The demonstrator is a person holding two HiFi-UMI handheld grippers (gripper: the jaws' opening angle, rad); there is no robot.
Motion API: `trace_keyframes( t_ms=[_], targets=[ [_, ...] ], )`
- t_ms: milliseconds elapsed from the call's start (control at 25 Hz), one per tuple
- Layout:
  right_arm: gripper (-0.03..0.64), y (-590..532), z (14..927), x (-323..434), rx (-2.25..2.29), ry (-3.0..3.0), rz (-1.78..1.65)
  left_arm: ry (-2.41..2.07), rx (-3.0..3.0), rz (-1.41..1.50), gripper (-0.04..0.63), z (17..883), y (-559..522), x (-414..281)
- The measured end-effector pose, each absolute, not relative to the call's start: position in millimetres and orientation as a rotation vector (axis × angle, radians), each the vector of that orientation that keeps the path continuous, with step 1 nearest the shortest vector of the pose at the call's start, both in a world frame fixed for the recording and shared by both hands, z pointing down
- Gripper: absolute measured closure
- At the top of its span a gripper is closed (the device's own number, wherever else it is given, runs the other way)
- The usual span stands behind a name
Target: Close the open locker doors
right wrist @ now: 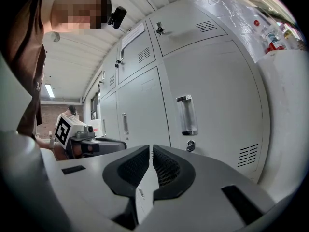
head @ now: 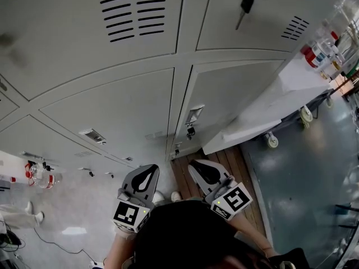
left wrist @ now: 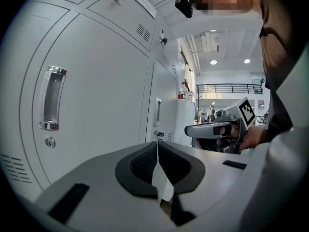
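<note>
A bank of grey locker doors (head: 118, 111) fills the head view, and every door seen there lies flush. The door right of centre carries a clear handle (head: 194, 114); a key (head: 245, 4) hangs from a door above. My left gripper (head: 143, 178) and right gripper (head: 205, 171) point side by side at the lockers' base, a short way off them. In the left gripper view the left gripper (left wrist: 157, 146) is shut on nothing, facing a door handle (left wrist: 52, 98). In the right gripper view the right gripper (right wrist: 151, 151) is shut and empty, before a handle (right wrist: 187, 115) and its lock (right wrist: 190, 146).
A white cart (head: 263, 116) on casters stands against the lockers at the right, with bottles (head: 317, 52) on top. A strip of wooden floor (head: 224, 161) runs under it. A water jug (head: 39, 175) sits at the far left. My shoes (head: 165, 196) are close to the lockers.
</note>
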State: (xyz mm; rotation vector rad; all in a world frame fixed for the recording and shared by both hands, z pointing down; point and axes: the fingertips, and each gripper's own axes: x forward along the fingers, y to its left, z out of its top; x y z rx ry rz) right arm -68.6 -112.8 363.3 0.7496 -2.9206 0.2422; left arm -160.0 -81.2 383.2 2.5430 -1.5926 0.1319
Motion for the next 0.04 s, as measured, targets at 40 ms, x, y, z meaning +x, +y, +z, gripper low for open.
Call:
trace_keyframes(
  t_ms=[40],
  targets=[
    [0.566, -112.1, 364.2, -69.3, 0.748, -2.921, 0.248, -1.588, 2.545, 0.131, 0.575, 383.6, -80.0, -159.4]
  ],
)
